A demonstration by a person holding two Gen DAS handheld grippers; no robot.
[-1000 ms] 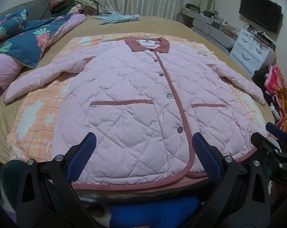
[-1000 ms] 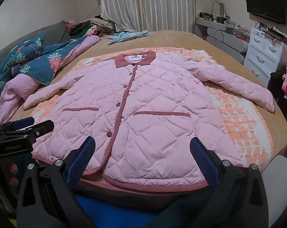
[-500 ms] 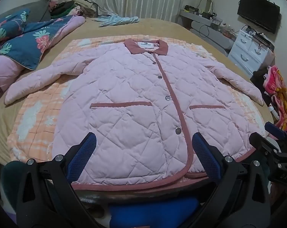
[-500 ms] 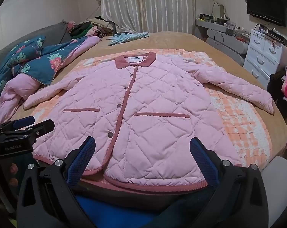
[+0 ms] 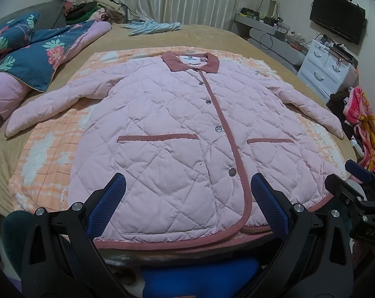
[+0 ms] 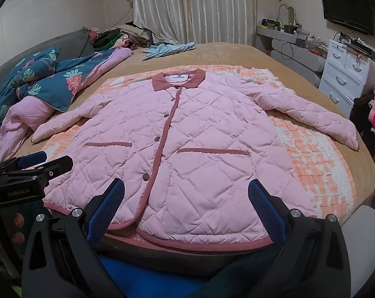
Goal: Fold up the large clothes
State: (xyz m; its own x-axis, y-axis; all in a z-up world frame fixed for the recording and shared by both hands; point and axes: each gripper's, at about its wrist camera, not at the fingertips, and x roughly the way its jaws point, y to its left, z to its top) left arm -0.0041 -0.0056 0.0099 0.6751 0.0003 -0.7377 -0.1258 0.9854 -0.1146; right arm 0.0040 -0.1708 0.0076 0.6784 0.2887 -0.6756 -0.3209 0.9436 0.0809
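A pink quilted jacket [image 5: 167, 129] with a dark pink collar and trim lies flat, buttoned, front up, sleeves spread, on an orange checked blanket [image 5: 46, 154] on the bed; it also shows in the right wrist view [image 6: 200, 134]. My left gripper [image 5: 187, 198] is open and empty, held above the hem on the jacket's left half. My right gripper [image 6: 186, 198] is open and empty above the hem on the right half. Each gripper shows at the edge of the other's view: the right one [image 5: 356, 193], the left one [image 6: 33, 171].
A floral blue and pink quilt [image 5: 36, 57] is heaped at the bed's left. A light blue garment [image 5: 155, 26] lies at the far end. White drawers [image 5: 326, 69] and a pile of colourful cloth [image 5: 363, 126] stand to the right.
Both views have shifted slightly; the jacket sits a little lower and further off in frame. Both grippers stay open and the jacket has not moved.
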